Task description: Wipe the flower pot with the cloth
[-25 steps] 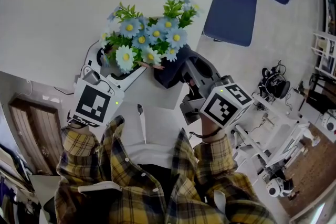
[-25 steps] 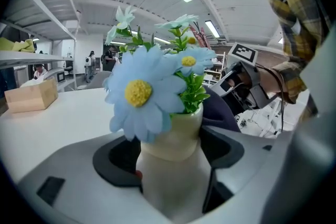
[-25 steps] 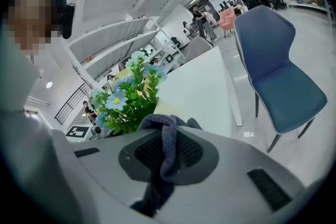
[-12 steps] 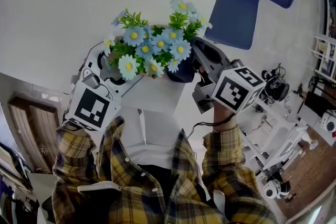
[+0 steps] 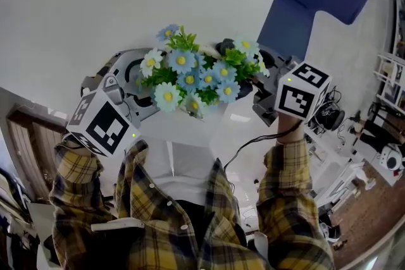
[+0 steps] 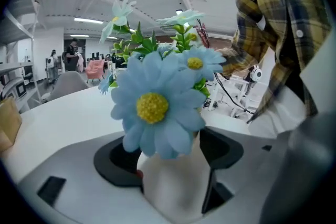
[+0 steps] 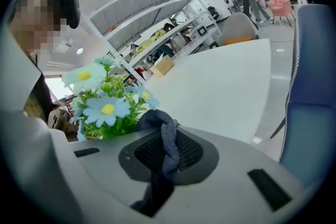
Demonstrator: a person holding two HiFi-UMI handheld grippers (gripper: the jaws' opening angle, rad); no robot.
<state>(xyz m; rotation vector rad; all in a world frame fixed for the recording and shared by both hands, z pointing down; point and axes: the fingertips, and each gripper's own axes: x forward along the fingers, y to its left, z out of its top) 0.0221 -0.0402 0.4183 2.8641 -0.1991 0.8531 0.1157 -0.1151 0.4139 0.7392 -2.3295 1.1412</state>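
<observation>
Holding: white flower pot (image 6: 172,186) w/ blue flowers (image 5: 193,76), clamped in left tool (image 6: 173,157), at table (image 5: 95,3) near edge; right tool (image 7: 165,153) pinching dark cloth (image 7: 168,136), just beside flowers, right side.

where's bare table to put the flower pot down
The white table is bare across its whole far side, from the blue daisies out to the blue chair. Crowded only at the near edge: left hand-held gripper on the white flower pot, right hand-held gripper with the dark blue cloth.
</observation>
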